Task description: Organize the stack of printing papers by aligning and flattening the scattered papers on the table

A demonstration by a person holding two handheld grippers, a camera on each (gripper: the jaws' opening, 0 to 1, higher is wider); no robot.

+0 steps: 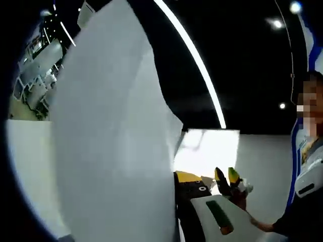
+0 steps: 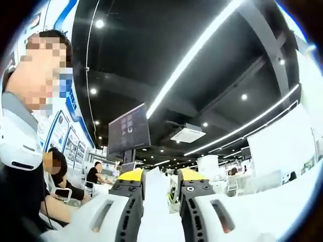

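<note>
Upward, right gripper (image 2: 160, 201) jaws pinch paper (image 2: 157, 201) between them.

White table (image 1: 262, 151), bare where visible.

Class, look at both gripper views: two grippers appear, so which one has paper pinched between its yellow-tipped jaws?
The right gripper: in its own view a white sheet stands between its two jaws. In the left gripper view, paper covers that gripper's jaws, hiding any grip.
</note>
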